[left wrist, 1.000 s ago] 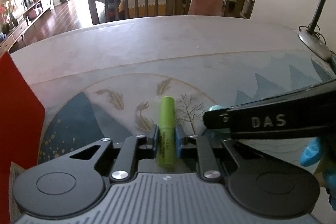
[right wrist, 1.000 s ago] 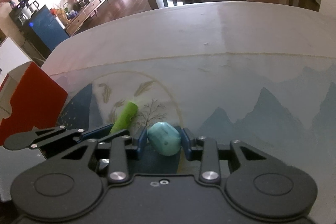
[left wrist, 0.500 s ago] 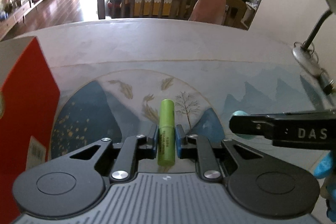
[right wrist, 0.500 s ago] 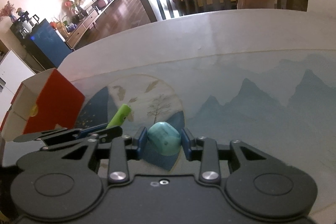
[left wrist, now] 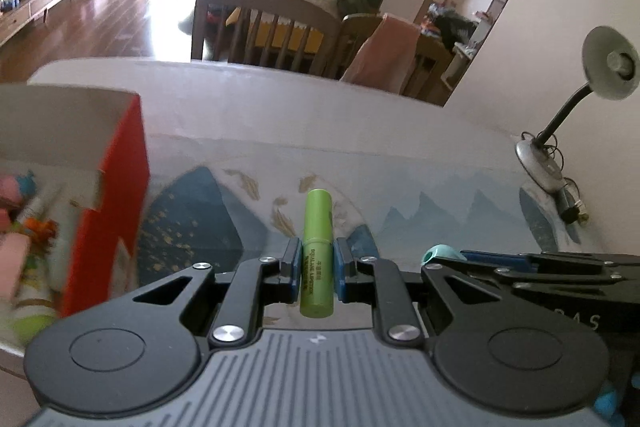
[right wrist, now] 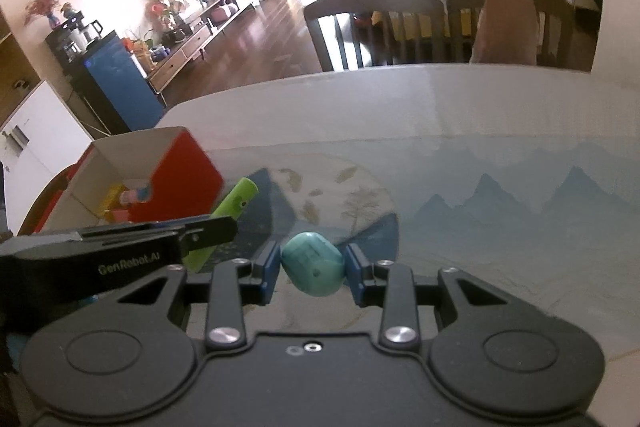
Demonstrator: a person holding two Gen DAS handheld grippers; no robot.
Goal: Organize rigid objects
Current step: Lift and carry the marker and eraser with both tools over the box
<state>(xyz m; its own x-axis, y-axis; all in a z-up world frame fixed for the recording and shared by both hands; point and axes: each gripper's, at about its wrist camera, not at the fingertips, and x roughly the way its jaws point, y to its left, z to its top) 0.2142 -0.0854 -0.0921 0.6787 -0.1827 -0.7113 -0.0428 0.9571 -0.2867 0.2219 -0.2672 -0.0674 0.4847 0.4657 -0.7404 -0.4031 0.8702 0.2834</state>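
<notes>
My left gripper (left wrist: 317, 261) is shut on a green lipstick tube (left wrist: 317, 251) and holds it above the table. The tube also shows in the right wrist view (right wrist: 228, 213). My right gripper (right wrist: 313, 269) is shut on a teal egg-shaped object (right wrist: 313, 269), also above the table; its tip shows in the left wrist view (left wrist: 440, 253). An open red box (left wrist: 116, 195) with several small items inside stands to the left of the left gripper. It also shows in the right wrist view (right wrist: 176, 179).
The table (right wrist: 480, 155) has a painted cover with blue mountains. A desk lamp (left wrist: 560, 131) stands at the right edge. Wooden chairs (left wrist: 272, 27) stand beyond the far edge.
Both grippers have risen and moved left toward the red box with their objects held. The open top and the contents of the box have come into view.
</notes>
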